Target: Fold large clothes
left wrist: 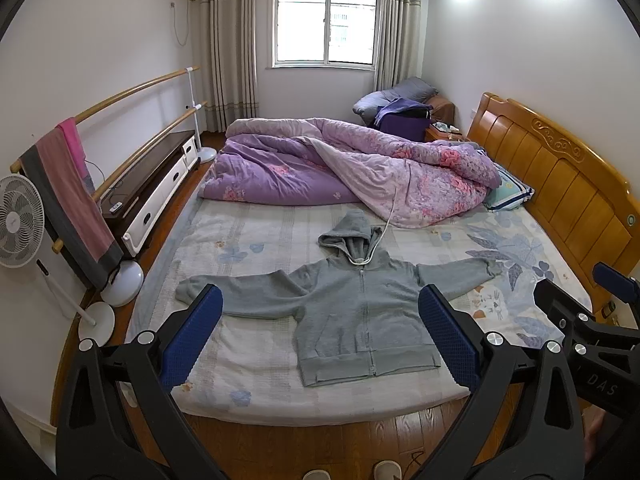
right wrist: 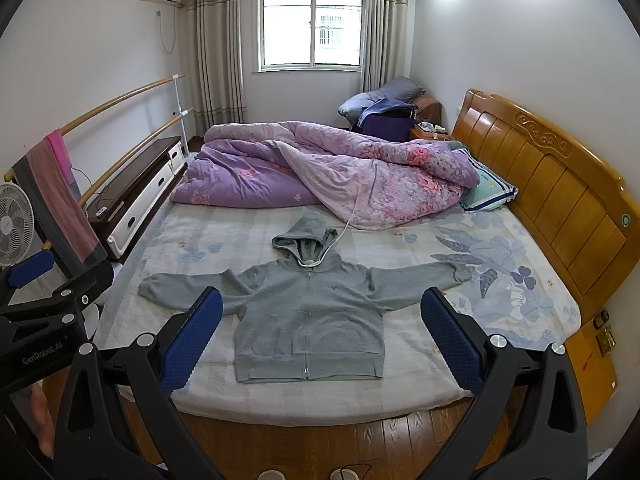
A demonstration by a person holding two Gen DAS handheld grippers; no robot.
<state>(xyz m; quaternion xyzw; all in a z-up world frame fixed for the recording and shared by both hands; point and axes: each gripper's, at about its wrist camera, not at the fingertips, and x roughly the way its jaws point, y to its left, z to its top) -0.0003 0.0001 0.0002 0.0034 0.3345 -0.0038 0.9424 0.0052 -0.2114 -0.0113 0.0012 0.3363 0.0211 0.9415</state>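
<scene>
A grey zip-up hoodie lies flat on the bed, front up, zip closed, both sleeves spread out sideways and the hood pointing toward the quilt. My left gripper hovers above the bed's near edge, open and holding nothing, its blue pads wide apart. My right gripper is likewise open and holding nothing, well short of the hoodie. Each gripper shows at the side of the other's view: the right gripper, the left gripper.
A crumpled purple floral quilt covers the bed's far half, with a pillow by the wooden headboard. A rail with a hanging towel, a fan and a low cabinet stand left. Slippers lie on the floor.
</scene>
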